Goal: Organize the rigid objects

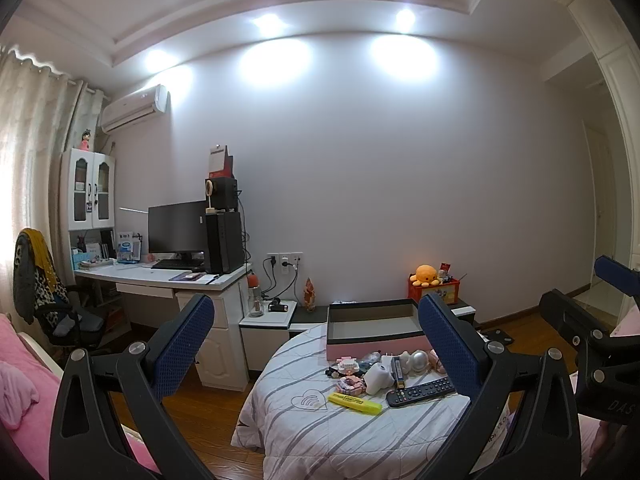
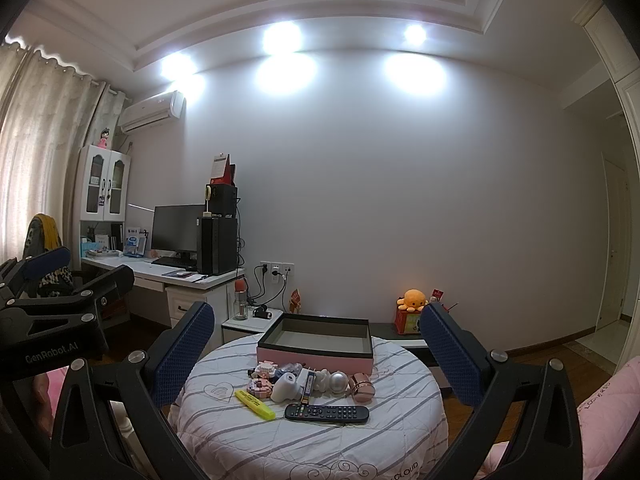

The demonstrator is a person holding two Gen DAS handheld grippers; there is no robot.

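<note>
While both grippers hover level and empty, the clutter awaits sorting on the quilted round table [image 2: 224, 436].
Left to right: the left gripper [image 1: 316, 344] and right gripper [image 2: 316, 350] stand fully open, holding nothing; yellow highlighter [image 2: 255, 399], white cylinder [image 2: 284, 387], silver ball [image 2: 338, 382] and remote [image 2: 326, 413] lie crowded before the open pink box [image 2: 316, 354]. Likely risks: round pieces rolling away, neighbours being nudged, soft quilt yielding.

Cut off by the bottom edge in both wrist views: front of the quilted round table [image 2: 280, 452]. Hidden behind the right-hand finger [image 1: 448, 344] in the left view: near corner of the pink box [image 1: 360, 350] and a pink item. Too small to read: remote [image 2: 327, 413] buttons, highlighter [image 2: 254, 399] label.
</note>
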